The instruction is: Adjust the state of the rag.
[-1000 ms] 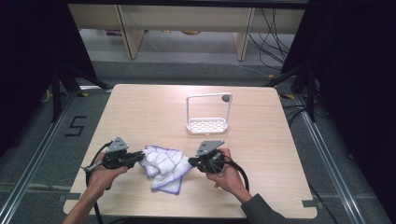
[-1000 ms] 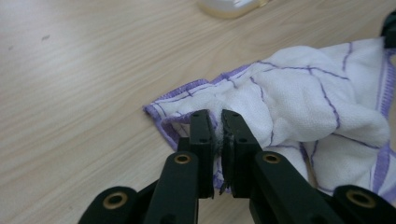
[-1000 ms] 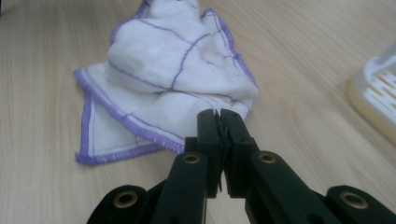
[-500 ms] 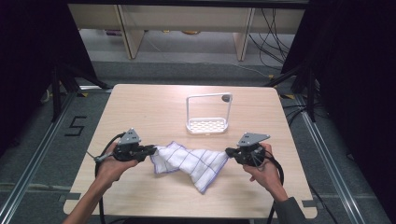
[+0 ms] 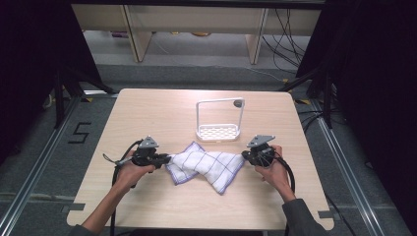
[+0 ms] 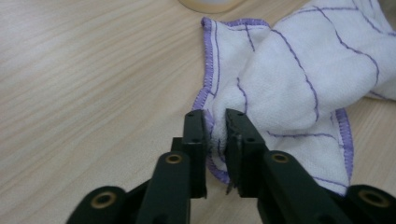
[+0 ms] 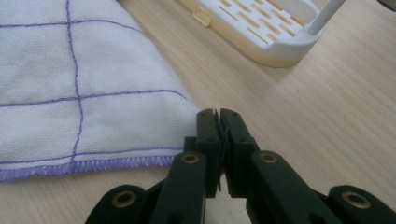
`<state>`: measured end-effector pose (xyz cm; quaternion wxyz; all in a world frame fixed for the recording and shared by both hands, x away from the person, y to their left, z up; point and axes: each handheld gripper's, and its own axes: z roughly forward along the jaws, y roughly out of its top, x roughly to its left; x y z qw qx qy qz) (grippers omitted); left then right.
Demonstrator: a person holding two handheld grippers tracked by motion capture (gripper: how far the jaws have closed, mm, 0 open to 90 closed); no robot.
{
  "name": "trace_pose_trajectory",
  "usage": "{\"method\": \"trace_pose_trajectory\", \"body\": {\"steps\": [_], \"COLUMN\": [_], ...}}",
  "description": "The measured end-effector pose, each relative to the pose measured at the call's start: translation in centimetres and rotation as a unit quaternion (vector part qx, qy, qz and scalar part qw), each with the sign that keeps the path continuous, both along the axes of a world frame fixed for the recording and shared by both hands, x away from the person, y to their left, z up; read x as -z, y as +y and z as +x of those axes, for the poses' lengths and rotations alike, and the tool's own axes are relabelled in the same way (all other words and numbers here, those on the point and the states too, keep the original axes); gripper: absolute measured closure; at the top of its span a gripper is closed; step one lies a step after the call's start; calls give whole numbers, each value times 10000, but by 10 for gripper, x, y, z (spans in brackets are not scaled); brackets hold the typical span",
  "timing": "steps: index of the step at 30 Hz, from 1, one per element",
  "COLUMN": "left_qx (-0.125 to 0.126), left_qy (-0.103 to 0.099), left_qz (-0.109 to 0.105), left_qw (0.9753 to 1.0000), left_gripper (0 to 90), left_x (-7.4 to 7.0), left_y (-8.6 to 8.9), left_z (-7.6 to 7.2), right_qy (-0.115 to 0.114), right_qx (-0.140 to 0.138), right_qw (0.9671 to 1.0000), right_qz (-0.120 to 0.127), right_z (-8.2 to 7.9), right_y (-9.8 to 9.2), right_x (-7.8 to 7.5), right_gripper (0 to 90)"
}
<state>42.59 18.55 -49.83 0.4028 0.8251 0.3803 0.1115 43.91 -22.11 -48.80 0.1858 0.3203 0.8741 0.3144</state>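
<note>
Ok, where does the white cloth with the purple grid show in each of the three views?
High view: the cloth lies front of centre on the table, stretched between the left gripper and the right gripper.
Left gripper view: cloth at upper right, bunched between the jaws.
Right gripper view: cloth at left, corner running to the shut jaws.
Shared landmark: the white rack.

White cloth [image 5: 205, 164], purple grid lines
</note>
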Motion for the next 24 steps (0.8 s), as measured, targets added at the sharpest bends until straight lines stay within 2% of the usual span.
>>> {"method": "trace_pose_trajectory", "body": {"steps": [2, 3, 4, 5, 6, 7, 8, 9, 10, 11, 12, 13, 14, 15, 17, 18, 21, 22, 23, 24], "left_qx": [-120, -225, -277, -260, -242, -147, -20, 50, 144, 340, 429, 523, 523, 620, 650, 671, 679, 679, 679, 653], "left_qy": [-8, -39, -23, -45, -130, -189, -230, -227, -208, -201, -189, -120, -120, -100, -92, -67, -49, -49, -86, -110], "left_qz": [-84, -123, -173, -223, -240, -202, -249, -343, -342, -216, -156, -142, -142, -26, 116, 178, 348, 348, 457, 439], "left_qw": [9999, 9997, 9995, 9994, 9993, 9995, 9994, 9991, 9991, 9990, 9988, 9985, 9985, 9980, 9978, 9976, 9971, 9971, 9966, 9968], "left_gripper": [647, 601, 541, 504, 502, 501, 503, 512, 512, 519, 527, 531, 532, 532, 530, 526, 513, 513, 513, 519], "left_x": [-4, -7, -9, -13, -18, -21, -23, -22, -22, -20, -16, -8, -8, -5, 2, 4, 13, 13, 13, 14], "left_y": [4, 4, 5, 5, 4, 2, -2, -7, -11, -15, -20, -30, -30, -33, -40, -43, -49, -49, -50, -51], "left_z": [-3, -7, -11, -16, -24, -31, -41, -50, -55, -62, -67, -74, -74, -74, -73, -72, -68, -68, -67, -68], "right_qy": [90, 0, -90, -96, -147, -16, -70, -25, -19, 119, 307, 249, 249, 303, 326, 447, 532, 532, 519, 509], "right_qx": [190, 358, 394, 496, 426, 395, 241, 204, 80, 31, -96, -272, -272, -422, -498, -554, -752, -752, -740, -715], "right_qw": [9998, 9994, 9992, 9987, 9988, 9986, 9986, 9977, 9970, 9962, 9936, 9937, 9937, 9942, 9940, 9935, 9933, 9933, 9936, 9943], "right_qz": [-23, -31, 25, 112, 208, 354, 456, 649, 767, 863, 1081, 1056, 1056, 943, 919, 893, 701, 701, 675, 606], "right_z": [-1, -4, -8, -14, -20, -29, -37, -49, -56, -63, -79, -82, -82, -91, -94, -97, -98, -98, -98, -97], "right_y": [-1, -2, -3, -2, -3, -2, -1, 3, 6, 9, 19, 22, 22, 32, 37, 44, 59, 59, 61, 64], "right_x": [-4, -8, -12, -17, -23, -28, -32, -36, -38, -38, -36, -33, -33, -29, -26, -22, -11, -11, -9, -6], "right_gripper": [641, 601, 553, 527, 520, 507, 498, 498, 499, 499, 498, 499, 499, 499, 499, 499, 505, 505, 505, 505]}}
